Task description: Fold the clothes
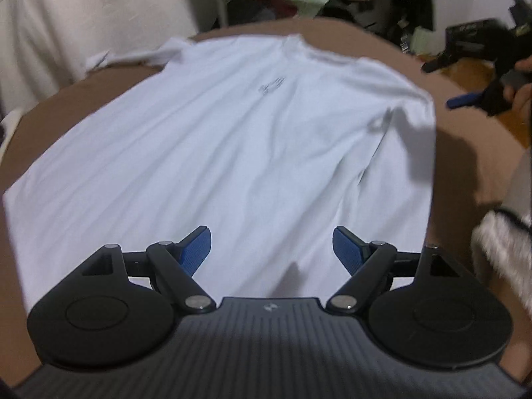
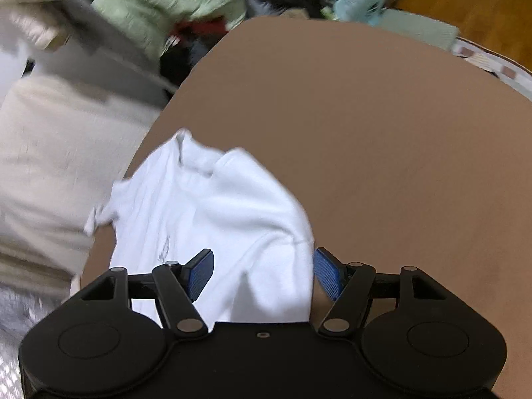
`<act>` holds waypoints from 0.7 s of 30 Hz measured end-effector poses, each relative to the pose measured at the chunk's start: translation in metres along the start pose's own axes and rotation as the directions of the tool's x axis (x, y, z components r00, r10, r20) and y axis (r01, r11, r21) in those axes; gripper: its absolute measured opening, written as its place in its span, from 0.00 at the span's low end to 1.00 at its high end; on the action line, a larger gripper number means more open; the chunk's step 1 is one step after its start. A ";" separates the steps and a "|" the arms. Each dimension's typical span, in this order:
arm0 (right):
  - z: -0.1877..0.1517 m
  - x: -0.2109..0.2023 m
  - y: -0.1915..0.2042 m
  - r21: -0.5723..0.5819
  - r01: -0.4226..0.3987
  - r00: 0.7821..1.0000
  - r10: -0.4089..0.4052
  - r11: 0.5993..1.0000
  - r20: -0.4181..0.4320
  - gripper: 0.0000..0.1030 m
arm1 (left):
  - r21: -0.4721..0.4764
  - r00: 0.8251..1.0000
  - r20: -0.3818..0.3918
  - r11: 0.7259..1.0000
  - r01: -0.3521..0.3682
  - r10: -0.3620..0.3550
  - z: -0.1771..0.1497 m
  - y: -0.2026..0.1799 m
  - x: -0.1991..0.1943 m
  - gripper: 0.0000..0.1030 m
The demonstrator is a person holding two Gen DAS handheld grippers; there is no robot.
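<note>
**White T-shirt spread on brown table, both grippers empty**

Shirt fabric covers most of the brown table (image 1: 465, 173) in the left wrist view: a white T-shirt (image 1: 232, 139) lies flat, hem near the camera, collar at the far end, one sleeve stretched out to the far left. A small grey print sits on the chest. The left gripper (image 1: 272, 249) hovers over the near hem with its blue pads spread wide, pinching nothing. At the far right edge of that view the right gripper (image 1: 465, 98) shows, held in a hand (image 1: 520, 89). In the right wrist view the right gripper (image 2: 262, 274) stands spread above the shirt's (image 2: 212, 219) shoulder, its fingers apart from the cloth. A pale green garment (image 2: 173, 3) lies beyond the table.
</note>
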State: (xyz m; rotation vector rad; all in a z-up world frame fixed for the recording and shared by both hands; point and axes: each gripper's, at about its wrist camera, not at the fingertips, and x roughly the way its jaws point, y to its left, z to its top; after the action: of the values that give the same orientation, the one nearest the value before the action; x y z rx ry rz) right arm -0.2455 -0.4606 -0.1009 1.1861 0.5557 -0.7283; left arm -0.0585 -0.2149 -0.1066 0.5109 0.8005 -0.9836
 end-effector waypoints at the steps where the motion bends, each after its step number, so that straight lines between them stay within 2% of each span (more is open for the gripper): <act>1: 0.002 0.004 0.002 -0.016 0.018 1.000 -0.019 1.000 -0.019 0.70 | -0.009 1.000 -0.022 1.000 -0.001 0.000 -0.005 0.001 -0.002 0.78; 5: 0.009 0.026 0.000 -0.031 0.118 0.991 -0.120 0.993 -0.066 0.72 | -0.019 0.995 -0.101 1.000 -0.007 0.005 -0.024 0.003 -0.009 0.78; 9: 0.019 0.050 -0.001 -0.111 0.206 0.968 -0.219 0.972 -0.120 0.75 | 0.044 0.985 -0.171 0.999 -0.022 0.029 -0.041 -0.002 -0.008 0.86; 11: 0.024 0.053 -0.005 -0.090 0.180 0.971 -0.191 0.980 -0.140 0.81 | 0.084 0.977 -0.210 0.996 -0.028 0.046 -0.048 -0.006 -0.003 0.87; 15: 0.024 0.050 -0.012 -0.045 0.140 0.979 -0.145 0.989 -0.142 0.83 | 0.125 0.964 -0.258 0.992 -0.030 0.062 -0.059 -0.011 0.006 0.91; 21: 0.016 0.040 -0.012 -0.034 0.150 0.983 -0.153 0.988 -0.105 0.83 | 0.077 0.954 -0.289 0.995 -0.063 0.083 -0.069 -0.004 0.022 1.00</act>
State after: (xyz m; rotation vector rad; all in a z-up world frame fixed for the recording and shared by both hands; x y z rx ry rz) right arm -0.2281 -0.4866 -0.1324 1.1724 0.7502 -0.7871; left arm -0.0801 -0.1803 -0.1667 0.7509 1.0070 -0.8796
